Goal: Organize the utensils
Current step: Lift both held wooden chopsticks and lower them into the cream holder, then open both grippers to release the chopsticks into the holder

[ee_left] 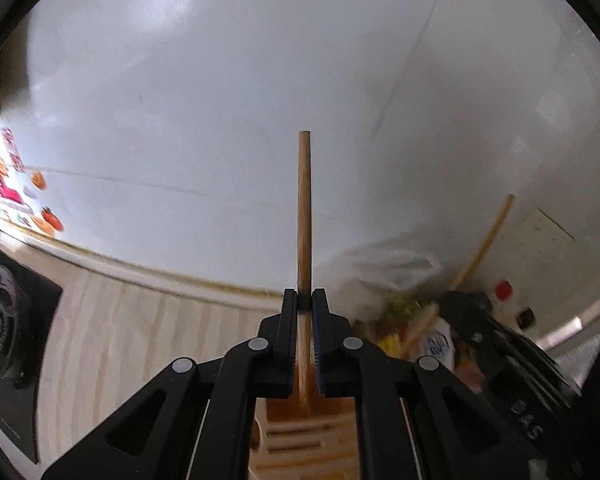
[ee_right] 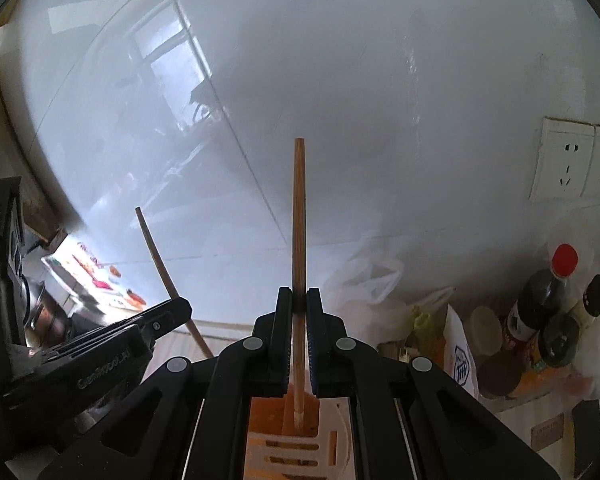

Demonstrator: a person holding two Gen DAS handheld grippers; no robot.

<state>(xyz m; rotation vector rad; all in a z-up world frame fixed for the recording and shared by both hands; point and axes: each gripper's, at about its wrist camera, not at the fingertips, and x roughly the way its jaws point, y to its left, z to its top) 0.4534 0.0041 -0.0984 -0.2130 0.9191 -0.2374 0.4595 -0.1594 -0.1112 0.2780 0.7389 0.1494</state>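
Each gripper, left and right, is clamped on a wooden chopstick held upright over a slotted utensil holder (presumably to drop it in tip-first).

White tiled wall behind, with double socket at right. Below it, dark sauce bottle with red cap, black-lidded jars just beside, white plastic bag near them. Black gas stove on pale wood-grain bench. Colourful stickers on wall at far left.
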